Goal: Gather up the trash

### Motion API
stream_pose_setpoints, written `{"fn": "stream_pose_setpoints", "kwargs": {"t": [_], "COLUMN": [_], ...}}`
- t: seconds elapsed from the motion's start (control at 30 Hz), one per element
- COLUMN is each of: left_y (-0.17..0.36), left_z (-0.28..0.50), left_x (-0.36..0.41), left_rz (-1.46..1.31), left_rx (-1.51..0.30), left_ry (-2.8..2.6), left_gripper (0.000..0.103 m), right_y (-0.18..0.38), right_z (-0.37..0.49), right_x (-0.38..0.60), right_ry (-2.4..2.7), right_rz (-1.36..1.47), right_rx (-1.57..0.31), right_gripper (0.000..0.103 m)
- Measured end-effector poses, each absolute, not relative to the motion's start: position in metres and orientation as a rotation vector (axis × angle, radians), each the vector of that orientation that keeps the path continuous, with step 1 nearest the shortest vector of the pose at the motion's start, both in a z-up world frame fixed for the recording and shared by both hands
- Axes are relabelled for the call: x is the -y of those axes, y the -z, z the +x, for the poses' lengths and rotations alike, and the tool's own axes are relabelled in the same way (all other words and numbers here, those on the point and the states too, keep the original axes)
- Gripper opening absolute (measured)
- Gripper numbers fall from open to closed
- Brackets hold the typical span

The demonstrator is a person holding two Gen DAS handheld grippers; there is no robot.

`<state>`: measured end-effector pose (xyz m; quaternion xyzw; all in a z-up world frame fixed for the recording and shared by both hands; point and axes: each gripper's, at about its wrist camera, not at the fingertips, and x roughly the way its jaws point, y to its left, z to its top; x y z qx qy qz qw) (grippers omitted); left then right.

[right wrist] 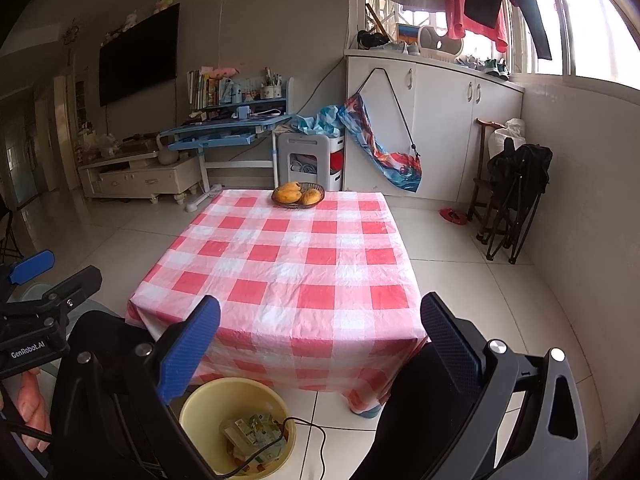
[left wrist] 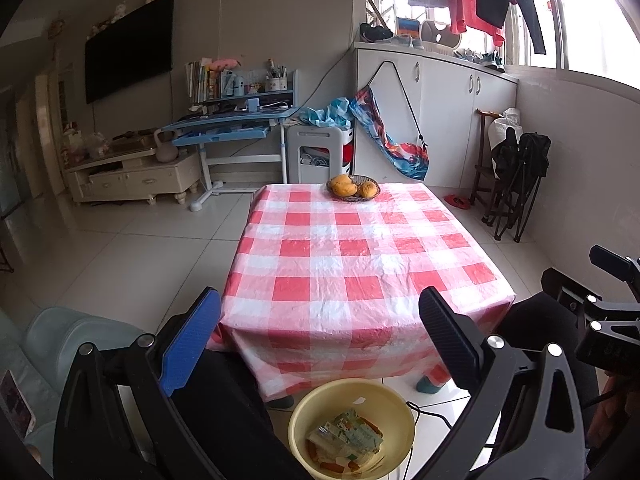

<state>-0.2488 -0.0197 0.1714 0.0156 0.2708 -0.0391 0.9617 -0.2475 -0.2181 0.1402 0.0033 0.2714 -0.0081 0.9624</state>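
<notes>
A yellow bin (left wrist: 304,412) stands on the floor in front of the table; it also shows in the right wrist view (right wrist: 200,404). Crumpled wrappers and scraps (left wrist: 346,436) lie inside it (right wrist: 254,434). My left gripper (left wrist: 320,340) is open and empty, held above the bin and the table's near edge. My right gripper (right wrist: 320,344) is open and empty, held above the table's near edge, right of the bin. The red and white checked tablecloth (left wrist: 352,256) (right wrist: 288,268) bears only a fruit basket.
A basket of mangoes (left wrist: 353,188) (right wrist: 298,195) sits at the table's far edge. A black cable (right wrist: 308,440) runs across the floor into the bin. My right gripper shows at the left view's right edge (left wrist: 612,304). Folded chairs (right wrist: 512,200) stand by the right wall.
</notes>
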Motion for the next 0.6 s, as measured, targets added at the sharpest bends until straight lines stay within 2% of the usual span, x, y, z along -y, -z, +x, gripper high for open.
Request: {"fn": "stream_pose_setpoints", "kwargs": {"t": [0.6], "left_y": [-0.1705], "left_z": [-0.2502], "left_x": [0.0222], "left_rz": [0.031], "left_rx": [-0.555], "left_ry": [0.081], "left_gripper": [0.096], "right_y": [-0.1382], "right_z": [-0.2501], "right_x": [0.2106], "right_ry": [0.030], "right_rz": [-0.007], "right_rx": [-0.559], "right_gripper": [0.096]}}
